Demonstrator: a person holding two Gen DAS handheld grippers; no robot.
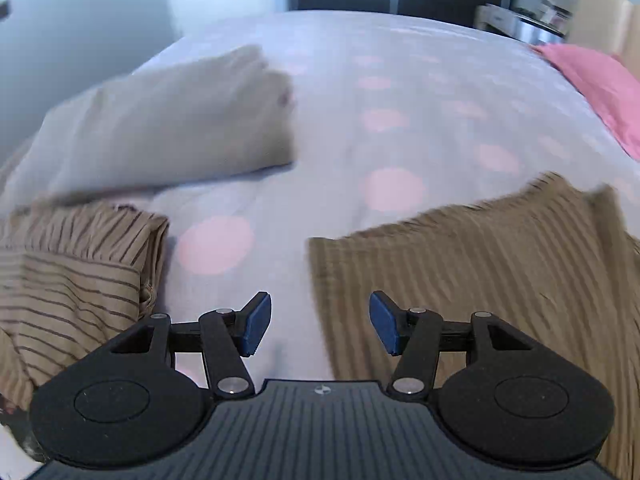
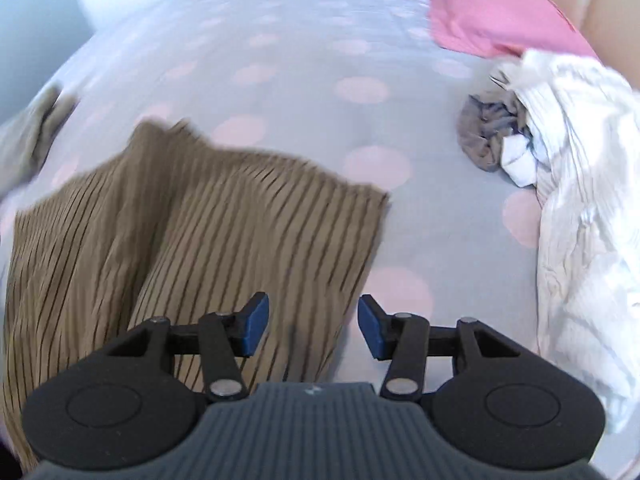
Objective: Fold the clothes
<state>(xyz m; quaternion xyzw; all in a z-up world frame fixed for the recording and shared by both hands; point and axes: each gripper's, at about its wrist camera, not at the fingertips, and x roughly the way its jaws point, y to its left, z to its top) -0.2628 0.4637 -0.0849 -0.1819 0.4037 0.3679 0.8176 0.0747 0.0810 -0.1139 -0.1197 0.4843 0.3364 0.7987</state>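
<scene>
Lying soft and light at lower left, the brown top (image 2: 192, 240) suits a corner grip; both grippers (image 1: 320, 322) (image 2: 313, 326) have fingers apart, empty.

Bed (image 2: 288, 52) bears brown striped garment (image 2: 208, 224), white pile (image 2: 580, 200), pink pillow (image 2: 492, 4).

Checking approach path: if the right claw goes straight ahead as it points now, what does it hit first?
Probably the brown striped garment: the open right claw sits over its right edge, with the dotted bedsheet beyond. Depth is unclear, so it may just clear the edge.
</scene>
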